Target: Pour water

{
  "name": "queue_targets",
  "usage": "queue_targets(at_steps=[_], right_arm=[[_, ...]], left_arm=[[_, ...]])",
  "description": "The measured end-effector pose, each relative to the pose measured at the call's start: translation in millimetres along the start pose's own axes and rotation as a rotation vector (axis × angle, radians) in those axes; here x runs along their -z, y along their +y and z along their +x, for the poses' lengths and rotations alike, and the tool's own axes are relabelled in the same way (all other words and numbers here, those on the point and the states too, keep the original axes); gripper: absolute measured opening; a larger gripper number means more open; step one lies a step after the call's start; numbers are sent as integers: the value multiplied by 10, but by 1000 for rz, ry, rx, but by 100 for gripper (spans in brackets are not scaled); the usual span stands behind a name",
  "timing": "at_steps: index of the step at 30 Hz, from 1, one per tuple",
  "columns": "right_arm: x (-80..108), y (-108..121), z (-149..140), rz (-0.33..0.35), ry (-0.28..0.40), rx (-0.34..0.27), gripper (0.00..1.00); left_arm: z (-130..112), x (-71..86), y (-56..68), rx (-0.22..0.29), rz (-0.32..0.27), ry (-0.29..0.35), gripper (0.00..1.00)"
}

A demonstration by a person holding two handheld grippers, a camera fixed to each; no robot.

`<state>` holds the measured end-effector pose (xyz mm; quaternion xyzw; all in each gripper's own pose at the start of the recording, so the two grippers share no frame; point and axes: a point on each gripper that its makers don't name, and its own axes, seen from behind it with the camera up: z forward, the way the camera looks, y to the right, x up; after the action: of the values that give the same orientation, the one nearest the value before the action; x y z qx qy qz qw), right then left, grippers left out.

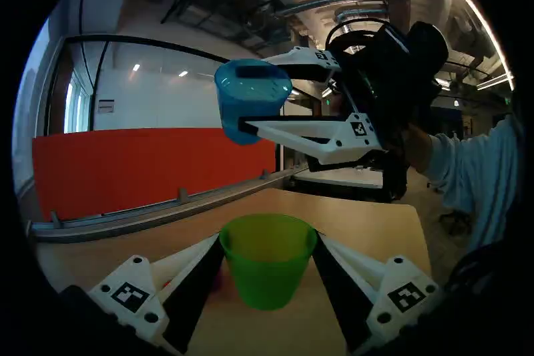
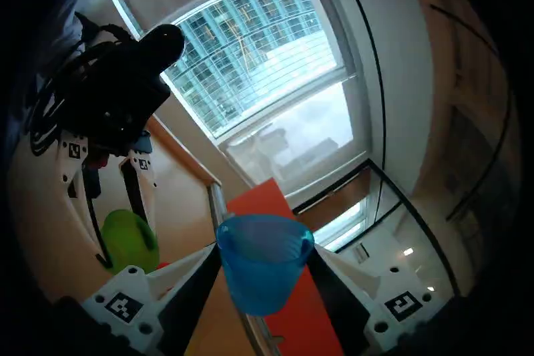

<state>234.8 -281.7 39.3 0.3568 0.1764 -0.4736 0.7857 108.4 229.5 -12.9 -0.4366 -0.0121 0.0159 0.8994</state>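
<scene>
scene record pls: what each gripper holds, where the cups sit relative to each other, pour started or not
left gripper: shut on green cup
right gripper: shut on blue cup
blue cup position: in the air, higher than the green cup, slightly to its left in the left gripper view
green cup position: low over the wooden table; contact unclear
pour: no water stream visible
cup contents: cannot tell

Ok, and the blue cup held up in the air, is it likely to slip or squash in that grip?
Probably light: the blue cup looks like thin, translucent plastic. Its smooth, tapered wall could let it slide out of the right gripper when tipped. Such thin walls may flex if squeezed hard, though it shows no denting now.
</scene>
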Motion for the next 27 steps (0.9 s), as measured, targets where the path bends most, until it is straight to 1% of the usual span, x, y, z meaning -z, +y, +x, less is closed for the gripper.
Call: queue_targets(at_steps=[6, 17, 27], right_arm=[[-33, 7, -2, -7, -3, 54, 90], [-43, 94, -14, -27, -11, 123, 90], [-38, 188, -18, -46, -15, 156, 90]], left_arm=[[6, -4, 3, -5, -2, -1, 89], [-3, -11, -10, 1, -1, -1, 89], [-9, -16, -3, -4, -2, -5, 88]])
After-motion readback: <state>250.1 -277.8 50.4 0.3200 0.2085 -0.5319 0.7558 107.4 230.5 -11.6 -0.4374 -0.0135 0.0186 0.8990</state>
